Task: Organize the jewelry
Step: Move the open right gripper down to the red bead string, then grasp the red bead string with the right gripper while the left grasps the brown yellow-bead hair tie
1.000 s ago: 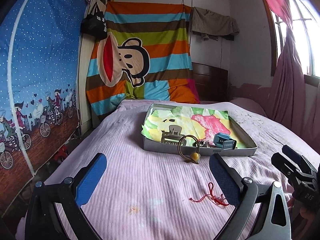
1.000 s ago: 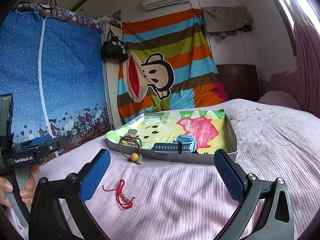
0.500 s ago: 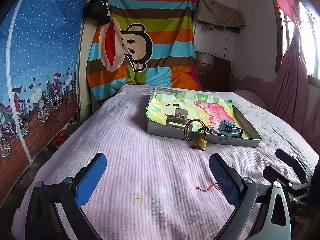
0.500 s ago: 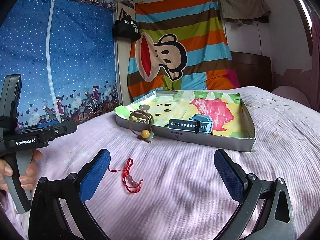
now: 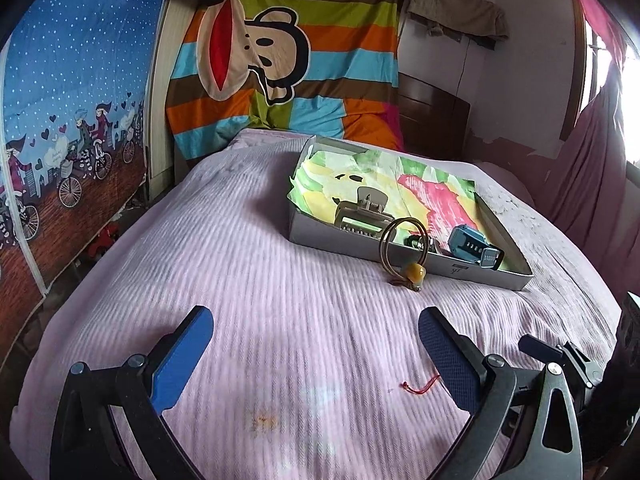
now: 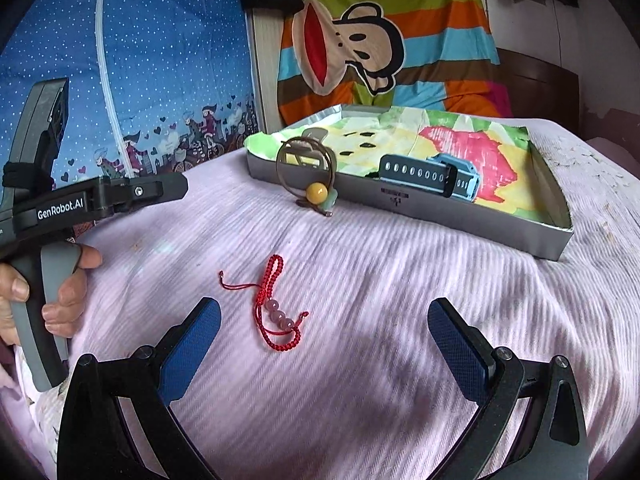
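The red cord bracelet (image 6: pixel 276 308) lay flat on the pink ribbed bedspread (image 6: pixel 380 280), its long axis running near-to-far and leaning slightly left at the far end, with its three pale pink beads toward the near end and a loose tail trailing off to the left. It sat just ahead of the right gripper (image 6: pixel 324 344), nearer the left blue pad than the right; the jaws stood wide apart and held nothing. In the left wrist view only a short red end of it (image 5: pixel 420 385) showed beside the right pad of the left gripper (image 5: pixel 316 356), which was likewise spread open and empty. Farther away, a brown ring bangle with an amber bead (image 6: pixel 308 172) leaned upright against the near wall of a shallow grey tray (image 6: pixel 440 216) lined with bright printed paper. Inside the tray a blue watch (image 6: pixel 432 176) lay with its strap running left to right, and a grey hair claw clip (image 5: pixel 366 210) sat toward the left. The person's left hand (image 6: pixel 44 296) gripped the handle of the left tool at the left edge of the right wrist view. Behind the bed hung a striped cartoon monkey blanket (image 5: pixel 288 56), with a blue dotted curtain (image 5: pixel 76 80) to the left and a maroon window curtain (image 5: pixel 592 160) to the right.
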Action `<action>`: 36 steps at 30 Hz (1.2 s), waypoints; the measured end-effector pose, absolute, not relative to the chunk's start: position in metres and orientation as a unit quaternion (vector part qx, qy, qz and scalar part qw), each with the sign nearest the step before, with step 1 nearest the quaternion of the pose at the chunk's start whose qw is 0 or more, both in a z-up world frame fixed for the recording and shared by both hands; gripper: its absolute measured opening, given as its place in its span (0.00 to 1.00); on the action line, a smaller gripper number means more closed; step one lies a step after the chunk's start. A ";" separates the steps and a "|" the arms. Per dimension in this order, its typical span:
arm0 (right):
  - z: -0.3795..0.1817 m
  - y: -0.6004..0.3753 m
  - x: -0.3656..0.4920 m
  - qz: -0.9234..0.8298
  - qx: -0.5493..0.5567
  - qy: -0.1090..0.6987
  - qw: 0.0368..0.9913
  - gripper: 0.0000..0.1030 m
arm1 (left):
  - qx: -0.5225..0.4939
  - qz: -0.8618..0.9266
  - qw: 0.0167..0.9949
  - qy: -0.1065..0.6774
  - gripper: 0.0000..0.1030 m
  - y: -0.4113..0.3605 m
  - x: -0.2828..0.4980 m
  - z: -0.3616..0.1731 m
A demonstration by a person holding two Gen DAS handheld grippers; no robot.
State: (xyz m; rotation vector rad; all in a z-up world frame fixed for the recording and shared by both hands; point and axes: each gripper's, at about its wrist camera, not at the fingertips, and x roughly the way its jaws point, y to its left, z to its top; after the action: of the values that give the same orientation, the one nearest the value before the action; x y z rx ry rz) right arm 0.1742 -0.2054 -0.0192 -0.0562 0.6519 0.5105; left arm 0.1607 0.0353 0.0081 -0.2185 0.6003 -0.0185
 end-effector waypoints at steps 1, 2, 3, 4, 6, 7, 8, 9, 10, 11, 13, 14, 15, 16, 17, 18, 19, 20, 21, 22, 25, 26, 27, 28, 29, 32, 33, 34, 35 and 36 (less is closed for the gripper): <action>-0.022 -0.203 0.176 0.248 -0.029 0.323 0.913 0.99 | -0.109 -0.011 0.948 0.297 1.00 0.036 0.162 0.006; -0.024 -0.202 0.178 0.249 -0.031 0.328 0.911 0.99 | -0.111 -0.012 0.948 0.299 1.00 0.036 0.164 0.005; -0.026 -0.200 0.179 0.251 -0.033 0.333 0.909 0.98 | -0.113 -0.013 0.947 0.301 1.00 0.036 0.165 0.004; -0.028 -0.198 0.180 0.252 -0.035 0.337 0.907 0.98 | -0.115 -0.015 0.946 0.303 1.00 0.035 0.167 0.002; -0.031 -0.194 0.182 0.253 -0.041 0.344 0.904 0.98 | -0.118 -0.016 0.945 0.305 1.00 0.035 0.169 0.000; -0.033 -0.192 0.182 0.252 -0.045 0.347 0.902 0.98 | -0.119 -0.017 0.944 0.307 1.00 0.035 0.171 0.000; -0.034 -0.190 0.182 0.250 -0.049 0.350 0.901 0.97 | -0.120 -0.018 0.944 0.308 1.00 0.034 0.172 -0.001; -0.035 -0.188 0.183 0.249 -0.053 0.352 0.901 0.93 | -0.121 -0.019 0.944 0.308 1.00 0.034 0.173 -0.001; -0.035 -0.185 0.183 0.247 -0.057 0.353 0.900 0.91 | -0.122 -0.020 0.943 0.308 1.00 0.033 0.174 -0.002; -0.036 -0.183 0.183 0.245 -0.061 0.354 0.900 0.85 | -0.122 -0.023 0.943 0.308 1.00 0.032 0.175 -0.002; -0.036 -0.182 0.183 0.240 -0.066 0.356 0.901 0.78 | -0.124 -0.028 0.943 0.309 1.00 0.031 0.177 -0.003; -0.036 -0.182 0.183 0.238 -0.066 0.356 0.901 0.75 | -0.124 -0.030 0.943 0.309 1.00 0.030 0.178 -0.003; -0.036 -0.183 0.184 0.236 -0.066 0.357 0.902 0.70 | -0.124 -0.032 0.942 0.309 1.00 0.029 0.179 -0.004; -0.035 -0.183 0.185 0.230 -0.067 0.358 0.903 0.67 | -0.125 -0.036 0.942 0.309 1.00 0.028 0.180 -0.004; -0.035 -0.184 0.186 0.225 -0.065 0.358 0.904 0.62 | -0.125 -0.039 0.942 0.310 1.00 0.027 0.182 -0.005; -0.035 -0.186 0.187 0.222 -0.061 0.359 0.905 0.58 | -0.126 -0.041 0.941 0.311 1.00 0.027 0.183 -0.005; -0.035 -0.188 0.189 0.220 -0.057 0.359 0.905 0.56 | -0.127 -0.044 0.941 0.312 1.00 0.025 0.185 -0.006; -0.035 -0.190 0.191 0.216 -0.052 0.360 0.906 0.52 | -0.128 -0.047 0.940 0.313 1.00 0.025 0.187 -0.007; -0.035 -0.193 0.194 0.213 -0.045 0.361 0.907 0.47 | -0.129 -0.049 0.939 0.315 1.00 0.024 0.188 -0.007; -0.035 -0.196 0.196 0.208 -0.038 0.362 0.908 0.45 | -0.130 -0.052 0.938 0.316 1.00 0.023 0.190 -0.008; -0.037 -0.205 0.204 0.196 -0.017 0.361 0.911 0.30 | -0.130 -0.060 0.937 0.319 0.99 0.019 0.195 -0.010; -0.038 -0.208 0.206 0.195 -0.009 0.361 0.912 0.25 | -0.129 -0.064 0.936 0.321 0.98 0.017 0.197 -0.010; -0.039 -0.211 0.209 0.195 -0.002 0.360 0.912 0.22 | -0.127 -0.067 0.936 0.322 0.98 0.015 0.199 -0.011; -0.040 -0.213 0.210 0.195 0.005 0.360 0.912 0.20 | -0.125 -0.070 0.935 0.325 0.97 0.012 0.201 -0.011; -0.040 -0.216 0.211 0.195 0.013 0.359 0.912 0.18 | -0.122 -0.072 0.934 0.327 0.96 0.009 0.204 -0.012; -0.043 -0.221 0.220 0.198 0.030 0.359 0.912 0.13 | -0.116 -0.077 0.933 0.333 0.92 0.002 0.212 -0.012; -0.044 -0.223 0.222 0.199 0.036 0.359 0.911 0.11 | -0.116 -0.078 0.932 0.334 0.90 0.000 0.215 -0.012; -0.044 -0.225 0.223 0.200 0.042 0.358 0.911 0.11 | -0.117 -0.078 0.932 0.333 0.89 -0.001 0.218 -0.012; -0.045 -0.226 0.225 0.202 0.047 0.358 0.911 0.10 | -0.119 -0.077 0.932 0.334 0.86 -0.002 0.221 -0.012; -0.045 -0.228 0.227 0.204 0.052 0.357 0.910 0.10 | -0.122 -0.077 0.931 0.334 0.83 -0.003 0.225 -0.013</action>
State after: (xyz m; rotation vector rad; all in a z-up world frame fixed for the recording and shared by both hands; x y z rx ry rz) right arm 0.2271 -0.2282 -0.0453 0.1070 0.7362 0.4199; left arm 0.2246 -0.0032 -0.0126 -0.2507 0.6838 -0.1576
